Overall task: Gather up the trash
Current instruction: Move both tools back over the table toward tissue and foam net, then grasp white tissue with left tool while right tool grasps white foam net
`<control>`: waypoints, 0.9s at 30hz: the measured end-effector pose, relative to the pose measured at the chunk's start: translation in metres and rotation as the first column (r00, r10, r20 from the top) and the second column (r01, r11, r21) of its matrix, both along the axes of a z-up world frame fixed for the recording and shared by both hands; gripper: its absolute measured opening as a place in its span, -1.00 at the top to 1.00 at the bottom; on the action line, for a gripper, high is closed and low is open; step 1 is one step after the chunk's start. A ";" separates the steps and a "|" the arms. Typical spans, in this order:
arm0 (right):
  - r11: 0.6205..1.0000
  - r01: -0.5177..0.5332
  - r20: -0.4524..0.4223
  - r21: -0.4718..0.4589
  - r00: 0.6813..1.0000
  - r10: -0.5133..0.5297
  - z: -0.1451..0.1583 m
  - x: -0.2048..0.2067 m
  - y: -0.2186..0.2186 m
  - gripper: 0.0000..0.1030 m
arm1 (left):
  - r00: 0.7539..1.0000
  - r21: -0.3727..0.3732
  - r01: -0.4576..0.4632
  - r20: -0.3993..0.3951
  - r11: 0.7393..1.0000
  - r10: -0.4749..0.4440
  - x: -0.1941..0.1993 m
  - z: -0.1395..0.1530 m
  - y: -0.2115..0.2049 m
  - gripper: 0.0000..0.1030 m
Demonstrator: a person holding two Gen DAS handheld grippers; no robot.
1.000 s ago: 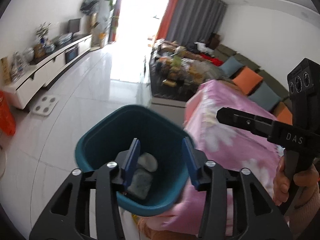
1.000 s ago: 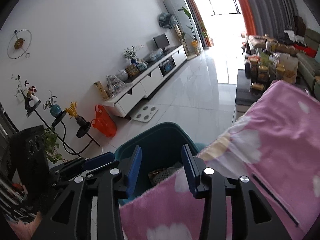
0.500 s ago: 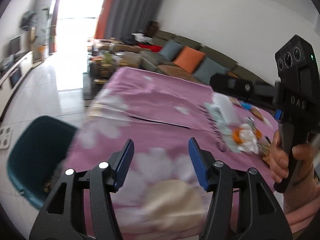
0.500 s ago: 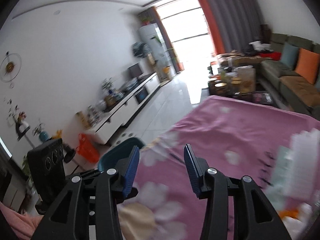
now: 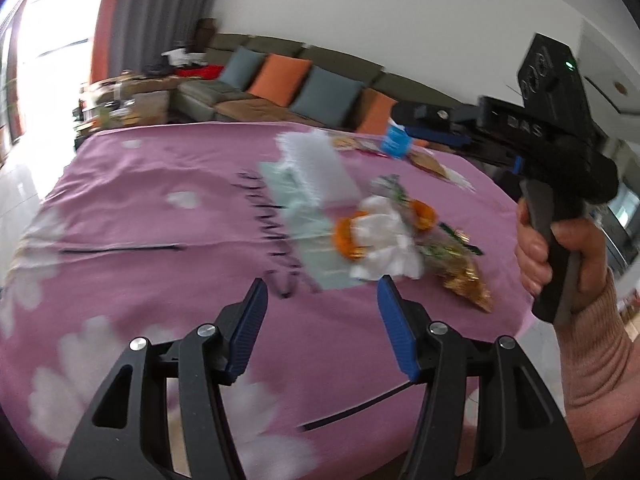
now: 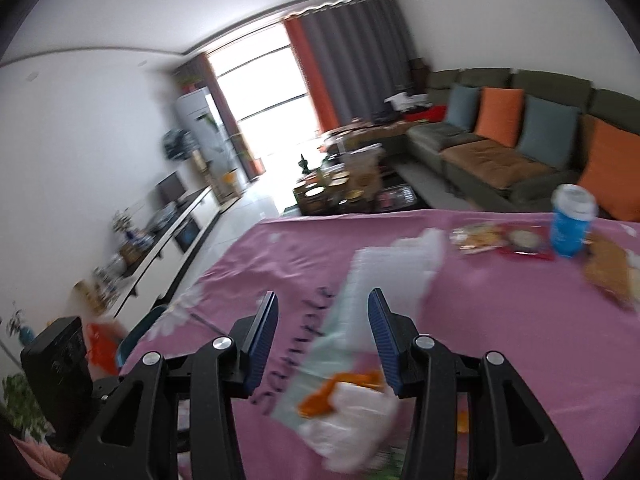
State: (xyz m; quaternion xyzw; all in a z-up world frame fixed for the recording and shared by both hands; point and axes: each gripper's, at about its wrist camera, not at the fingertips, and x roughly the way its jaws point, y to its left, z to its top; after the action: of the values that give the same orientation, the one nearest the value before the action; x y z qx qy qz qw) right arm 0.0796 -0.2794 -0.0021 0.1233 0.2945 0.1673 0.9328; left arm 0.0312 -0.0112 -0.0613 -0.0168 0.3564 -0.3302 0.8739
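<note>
A trash pile lies on the pink flowered tablecloth (image 5: 160, 200). It holds a crumpled white tissue with orange peel (image 5: 376, 236), a pale green printed bag (image 5: 304, 220), a white ribbed plastic piece (image 5: 320, 168) and a gold wrapper (image 5: 468, 280). My left gripper (image 5: 322, 284) hovers open just short of the tissue, with nothing between its blue pads. A hand holds my right gripper (image 5: 400, 120) above the far side of the pile. In the right wrist view that gripper (image 6: 323, 296) is open over the green bag (image 6: 332, 340) and tissue (image 6: 344, 404), without touching them.
A blue cup (image 6: 572, 224) and flat snack wrappers (image 6: 480, 236) sit toward the table's far right. The rim of the teal bin (image 6: 136, 332) shows past the table's left edge, beside an orange bag (image 6: 100, 348). A sofa (image 6: 500, 152) and a cluttered coffee table (image 6: 348, 184) stand behind.
Both views swung from the teal bin beside the table across to the trash pile on the cloth. The left jaws stand wider than a second ago.
</note>
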 end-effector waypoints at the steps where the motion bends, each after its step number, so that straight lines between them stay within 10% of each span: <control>1: 1.000 0.020 0.000 0.001 1.000 -0.020 -0.001 -0.002 -0.008 0.14 | 1.000 0.002 0.022 -0.003 1.000 -0.022 -0.001 0.000 -0.007 -0.10; 17: 0.995 0.086 -0.036 0.042 0.996 -0.084 -0.022 -0.016 -0.048 0.14 | 0.987 0.092 0.128 -0.105 0.988 -0.118 0.032 -0.027 -0.099 -0.06; 27: 0.999 -0.003 -0.076 0.033 0.997 0.005 -0.027 0.019 -0.019 0.14 | 0.979 0.035 0.093 -0.183 0.995 -0.086 0.047 -0.037 -0.084 0.82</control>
State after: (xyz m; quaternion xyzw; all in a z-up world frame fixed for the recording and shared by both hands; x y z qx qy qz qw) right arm 0.0986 -0.2981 -0.0294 0.1443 0.3273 0.1691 0.9184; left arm 0.0785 -0.0949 -0.0984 -0.0117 0.4421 -0.3584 0.8222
